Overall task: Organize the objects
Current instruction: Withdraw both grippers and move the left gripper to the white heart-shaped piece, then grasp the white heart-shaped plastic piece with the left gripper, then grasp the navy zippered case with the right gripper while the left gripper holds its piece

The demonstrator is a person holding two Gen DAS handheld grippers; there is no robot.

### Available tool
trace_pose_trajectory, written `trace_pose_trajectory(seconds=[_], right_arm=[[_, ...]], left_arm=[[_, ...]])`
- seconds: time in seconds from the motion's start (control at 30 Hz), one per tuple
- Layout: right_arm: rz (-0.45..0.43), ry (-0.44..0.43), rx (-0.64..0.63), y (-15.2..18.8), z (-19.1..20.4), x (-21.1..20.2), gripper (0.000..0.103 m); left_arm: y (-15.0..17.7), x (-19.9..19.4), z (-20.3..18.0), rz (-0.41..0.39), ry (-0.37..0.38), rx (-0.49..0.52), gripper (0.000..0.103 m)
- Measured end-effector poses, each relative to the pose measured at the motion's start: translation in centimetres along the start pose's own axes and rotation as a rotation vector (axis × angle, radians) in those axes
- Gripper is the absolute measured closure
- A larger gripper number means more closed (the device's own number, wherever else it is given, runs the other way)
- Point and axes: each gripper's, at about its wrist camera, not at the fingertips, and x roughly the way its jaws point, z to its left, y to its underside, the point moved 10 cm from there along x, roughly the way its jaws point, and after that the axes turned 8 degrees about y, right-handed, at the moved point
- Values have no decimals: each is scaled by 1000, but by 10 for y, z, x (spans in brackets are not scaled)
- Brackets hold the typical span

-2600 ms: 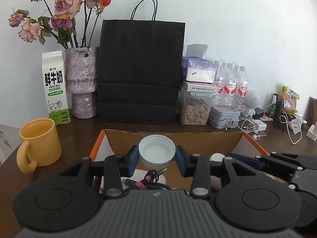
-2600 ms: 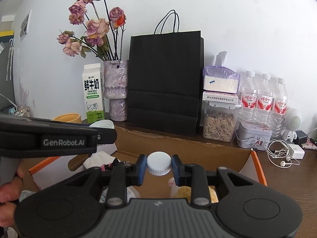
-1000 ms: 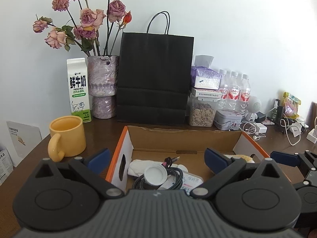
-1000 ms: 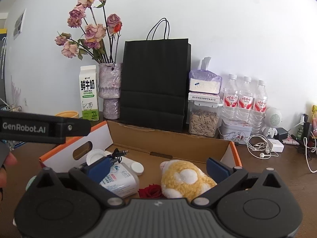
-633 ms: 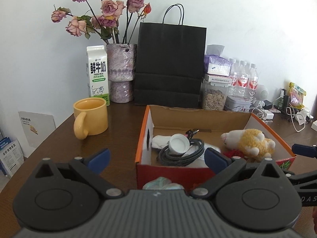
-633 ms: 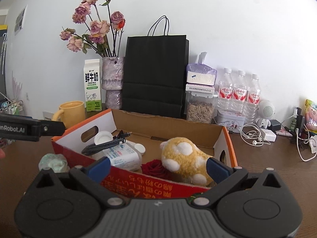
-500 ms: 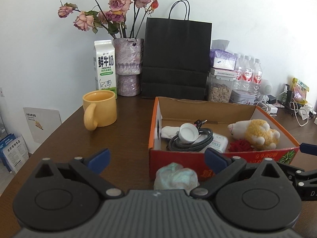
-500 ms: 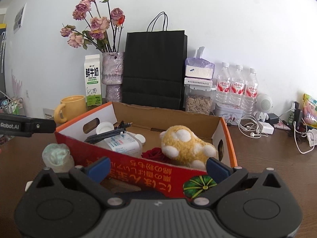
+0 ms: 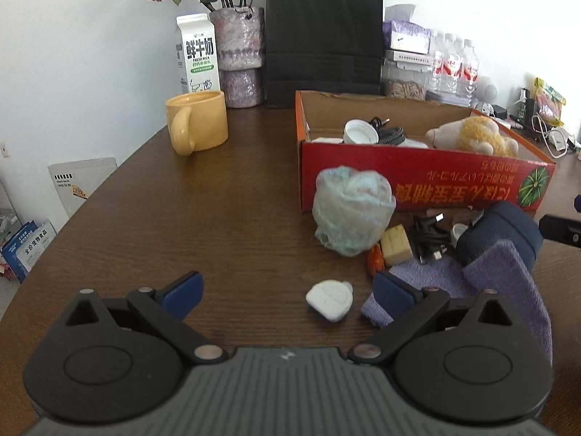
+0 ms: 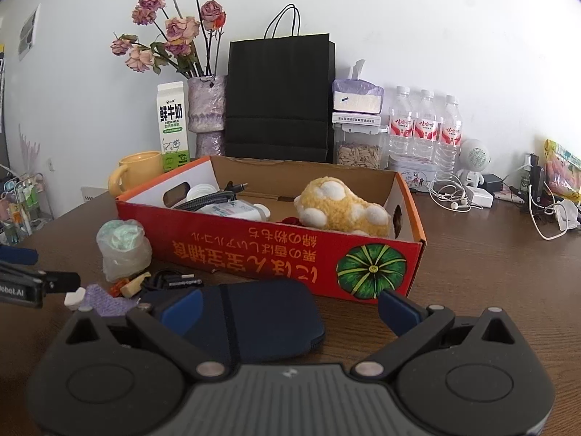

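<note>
Both of your grippers are spread wide with nothing between the fingers. From your left wrist, the left gripper (image 9: 287, 289) hangs low over the brown counter (image 9: 189, 196), and a small white cap (image 9: 329, 299) lies on the wood between its blue fingertips (image 9: 183, 289), touching neither. Just beyond it you see a loose heap: a crumpled plastic bag (image 9: 350, 214) leaning near the front wall of the red box (image 9: 417, 176), a pale yellow block (image 9: 396, 245) and a small orange piece (image 9: 374, 259) beside the bag, a tangle of black cable (image 9: 430, 241), a purple cloth (image 9: 508, 283) and a dark blue pouch (image 9: 508, 230) to the right. Inside the box lie a white lid (image 9: 359, 131), a coiled cord (image 9: 390, 133) and a yellow plush toy (image 9: 475, 134). A yellow mug (image 9: 196, 127) stands well left of the box, with a milk carton (image 9: 198, 60), a vase (image 9: 239, 54) and a black paper bag (image 9: 323, 34) along the wall. From your right wrist, the right gripper (image 10: 288, 310) hovers over the dark blue pouch (image 10: 254, 318), which lies flat on the counter (image 10: 501, 254) just in front of the red box (image 10: 268, 250); its fingers straddle the pouch's right part without closing on it. The plush toy (image 10: 341, 207) sits in the box's right half, the plastic bag (image 10: 123, 249) stands at the box's left front corner, and your left gripper (image 10: 21, 272) shows at the left edge.
</note>
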Motion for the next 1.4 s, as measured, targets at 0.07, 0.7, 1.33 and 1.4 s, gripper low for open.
trace_pose_trajectory(seconds=[0.07, 0.7, 1.33, 1.4], right_arm=[[3, -3, 1, 2, 1, -3, 0], [36, -26, -3, 14, 15, -5, 0], [95, -39, -94, 0, 60, 34, 0], [99, -43, -124, 5, 59, 30, 1]], left_arm=[[5, 3, 0, 10, 3, -11, 7], [6, 9, -6, -18, 54, -31, 74], [6, 9, -7, -15, 49, -27, 74], [6, 9, -7, -16, 51, -31, 74]])
